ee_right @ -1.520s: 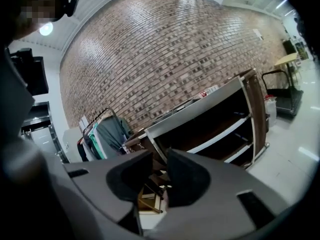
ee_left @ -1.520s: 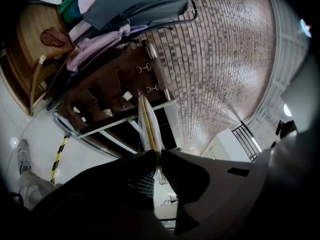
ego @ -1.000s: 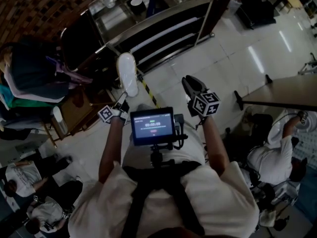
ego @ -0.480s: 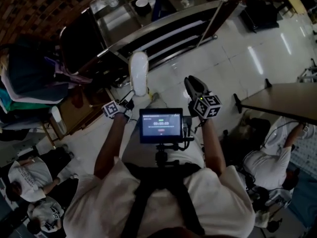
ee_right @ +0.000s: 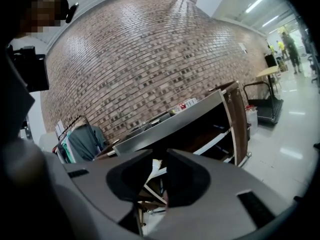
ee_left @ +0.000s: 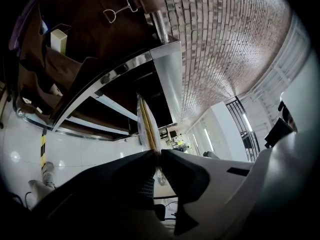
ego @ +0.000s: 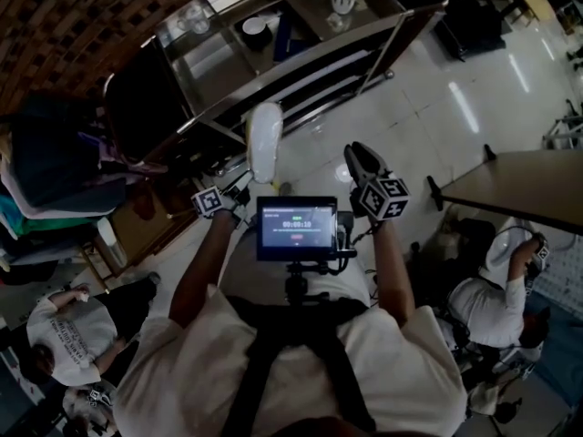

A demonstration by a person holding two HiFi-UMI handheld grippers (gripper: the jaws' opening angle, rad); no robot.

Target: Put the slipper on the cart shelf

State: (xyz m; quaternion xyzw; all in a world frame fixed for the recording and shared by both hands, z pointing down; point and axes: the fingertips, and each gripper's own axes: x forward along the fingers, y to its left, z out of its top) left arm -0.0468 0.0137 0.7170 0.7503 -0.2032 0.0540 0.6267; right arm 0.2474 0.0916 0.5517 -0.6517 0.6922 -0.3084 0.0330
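**SLIPPER CARRIED TO CART – NOT YET SHELVED**

**Head view.** Change vs. one sec ago: the slipper has shifted right and fwd, and the cart now sits closer and more square ahead. The slipper's far end now overlaps the cart's lower front rails; earlier it lay over bare floor, short of them. Judgement: the carry phase is near its end. The approach is lined up on the open side of the cart, but the slipper is not on any shelf yet. Still to do: reach in, set down, release.
Pose: both forearms are extended fwd, either side of the chest-mounted screen. The left tongs point away from the body with the slipper standing out lengthwise beyond the tips. The right tongs are held at approx. the same reach, apart from the slipper.

**Left gripper view.** The left tongs are clamped tight on one end of the slipper, which is seen edge-on as a thin pale strip. Steel shelf edges of the cart lie directly beyond it.

**Right gripper view.** The right tongs show a narrow gap with nothing in it; only the cart and the brick wall appear past the tips. Judgement: this arm is spare for the placement.
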